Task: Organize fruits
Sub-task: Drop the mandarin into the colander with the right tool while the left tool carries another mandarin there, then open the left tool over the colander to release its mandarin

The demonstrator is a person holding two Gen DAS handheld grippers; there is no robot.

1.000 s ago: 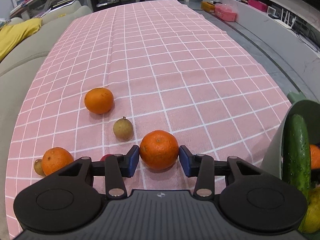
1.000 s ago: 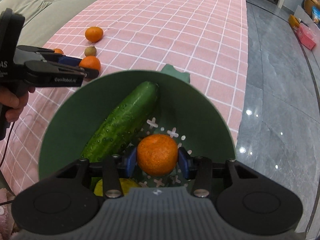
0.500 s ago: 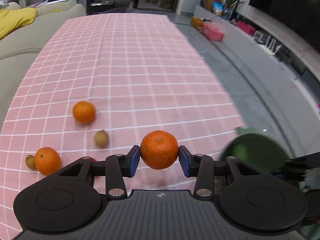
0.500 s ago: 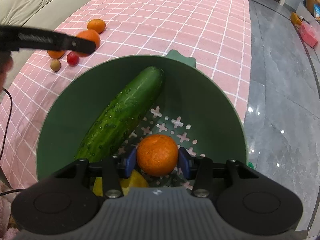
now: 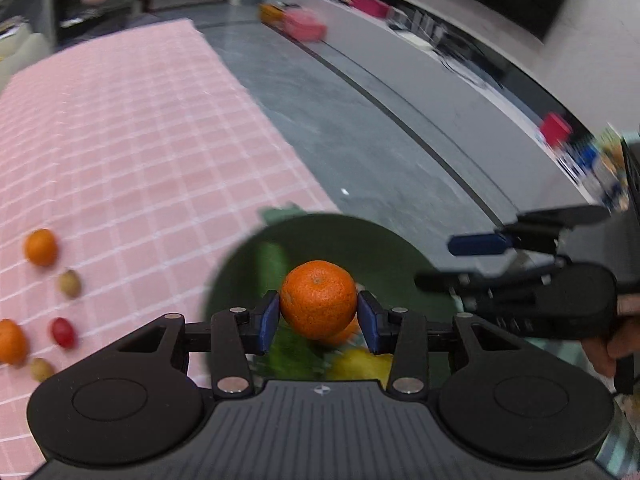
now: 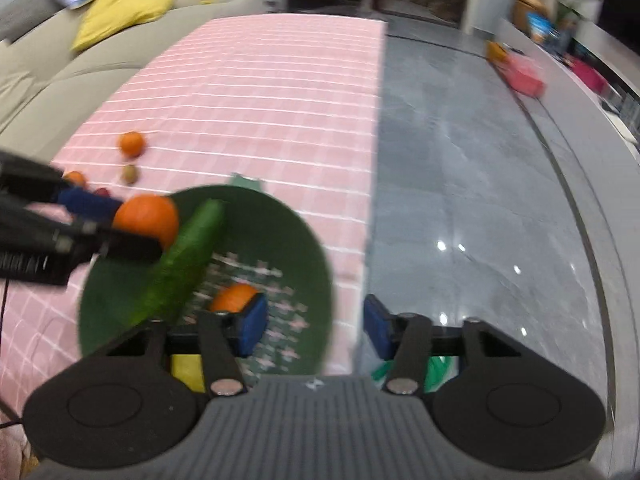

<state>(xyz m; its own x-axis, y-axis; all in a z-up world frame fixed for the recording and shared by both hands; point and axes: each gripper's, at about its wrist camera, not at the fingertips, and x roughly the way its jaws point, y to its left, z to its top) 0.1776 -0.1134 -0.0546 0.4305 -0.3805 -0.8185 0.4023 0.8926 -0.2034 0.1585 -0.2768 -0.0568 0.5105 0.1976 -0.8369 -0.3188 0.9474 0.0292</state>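
Orange [image 5: 317,299] pinched in my left tongs [image 5: 318,317], over the green bowl [image 5: 384,248].

My left blue pads [image 5: 267,320] press the orange from both sides above the bowl, which sits at the edge of the pink cloth [image 5: 132,152]. My right tongs [image 6: 315,325] are spread with nothing between them, beside the bowl's rim. Inside the bowl lie a cucumber [image 6: 185,256], another orange [image 6: 234,297] and something yellow [image 6: 185,369]. On the cloth, well apart from the bowl, lie 2 oranges [image 5: 40,246], 2 small brownish fruits [image 5: 69,283] and 1 small red fruit [image 5: 63,332].
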